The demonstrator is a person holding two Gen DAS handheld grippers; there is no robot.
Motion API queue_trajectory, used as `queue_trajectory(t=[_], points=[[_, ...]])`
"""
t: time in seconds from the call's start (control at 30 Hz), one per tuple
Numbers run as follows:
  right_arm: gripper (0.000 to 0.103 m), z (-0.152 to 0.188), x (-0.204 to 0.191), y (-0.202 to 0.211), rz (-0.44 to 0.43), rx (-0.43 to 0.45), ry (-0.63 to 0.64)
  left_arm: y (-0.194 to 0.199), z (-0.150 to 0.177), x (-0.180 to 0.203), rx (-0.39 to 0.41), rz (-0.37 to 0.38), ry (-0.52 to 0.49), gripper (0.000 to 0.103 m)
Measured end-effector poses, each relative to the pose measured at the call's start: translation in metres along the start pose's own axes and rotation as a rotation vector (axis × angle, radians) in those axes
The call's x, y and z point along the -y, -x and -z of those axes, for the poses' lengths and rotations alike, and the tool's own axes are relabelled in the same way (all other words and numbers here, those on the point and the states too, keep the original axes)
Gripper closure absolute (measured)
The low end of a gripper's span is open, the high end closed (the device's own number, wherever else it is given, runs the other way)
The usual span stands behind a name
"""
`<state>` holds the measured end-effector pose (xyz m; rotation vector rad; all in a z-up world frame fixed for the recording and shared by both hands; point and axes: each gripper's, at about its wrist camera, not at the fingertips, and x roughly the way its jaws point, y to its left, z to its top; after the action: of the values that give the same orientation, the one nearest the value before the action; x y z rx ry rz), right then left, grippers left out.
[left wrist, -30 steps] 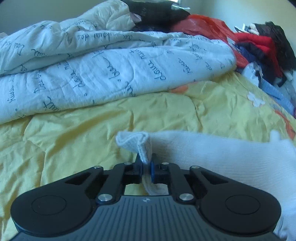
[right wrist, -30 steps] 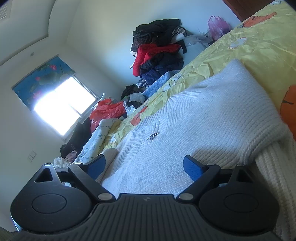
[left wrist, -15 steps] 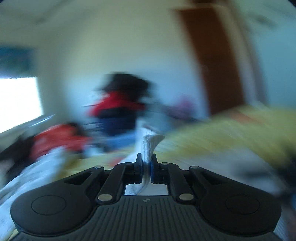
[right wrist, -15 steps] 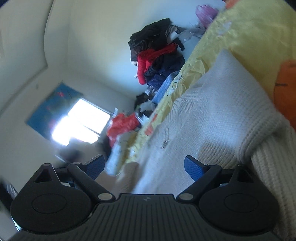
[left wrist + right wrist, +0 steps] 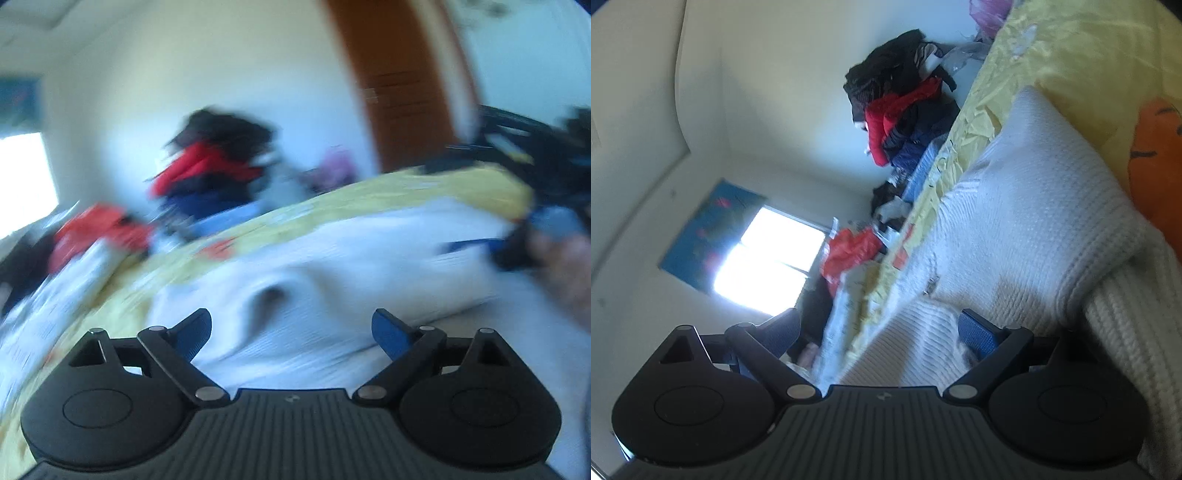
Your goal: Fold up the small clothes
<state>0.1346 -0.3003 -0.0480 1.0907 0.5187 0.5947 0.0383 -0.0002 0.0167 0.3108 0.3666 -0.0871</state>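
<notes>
A white knit sweater (image 5: 332,258) lies on the yellow bedspread (image 5: 406,192); the left wrist view is blurred by motion. My left gripper (image 5: 291,332) is open and empty just above the sweater's folded part. In the right wrist view the sweater (image 5: 1034,206) fills the right side, with a fold of it between the fingers. My right gripper (image 5: 879,332) is open, tilted steeply, resting over the sweater. The right gripper and the hand on it also show blurred in the left wrist view (image 5: 535,236).
A pile of red, black and blue clothes (image 5: 214,173) sits at the far side of the bed, also in the right wrist view (image 5: 901,110). A white printed quilt (image 5: 55,295) lies left. A brown door (image 5: 399,81) and a window (image 5: 768,262) are behind.
My left gripper swung the sweater's sleeve over to the right and has opened, letting it go. The right gripper stayed open and rolled to a steeper tilt.
</notes>
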Motion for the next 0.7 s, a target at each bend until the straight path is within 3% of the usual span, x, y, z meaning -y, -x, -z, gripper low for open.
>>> queue_trajectory(t=[0.13, 0.27, 0.37, 0.43, 0.5, 0.57, 0.63, 0.7], points=[[0.011, 0.001, -0.011, 0.0, 0.077, -0.035, 0.054, 0.002, 0.022, -0.042, -0.061, -0.063, 0.132, 0.008], [0.018, 0.0, -0.017, 0.003, 0.149, -0.099, 0.053, 0.007, 0.035, -0.069, -0.101, -0.029, 0.273, 0.008], [0.037, 0.012, -0.023, 0.002, 0.23, -0.134, 0.139, -0.009, 0.036, -0.08, -0.162, 0.007, 0.33, 0.008], [0.065, 0.017, -0.029, 0.0, 0.31, -0.143, 0.204, -0.019, 0.036, -0.08, -0.215, 0.035, 0.355, 0.008], [0.073, 0.016, -0.033, -0.003, 0.369, -0.164, 0.235, -0.028, 0.038, -0.086, -0.254, 0.066, 0.391, 0.007], [0.075, 0.012, -0.036, -0.006, 0.391, -0.188, 0.239, -0.027, 0.043, -0.089, -0.242, 0.09, 0.427, 0.005], [0.093, 0.01, -0.044, -0.012, 0.434, -0.21, 0.274, -0.023, 0.045, -0.092, -0.229, 0.1, 0.451, 0.005], [0.093, 0.008, -0.057, -0.02, 0.467, -0.218, 0.345, -0.021, 0.047, -0.095, -0.218, 0.106, 0.475, 0.005]])
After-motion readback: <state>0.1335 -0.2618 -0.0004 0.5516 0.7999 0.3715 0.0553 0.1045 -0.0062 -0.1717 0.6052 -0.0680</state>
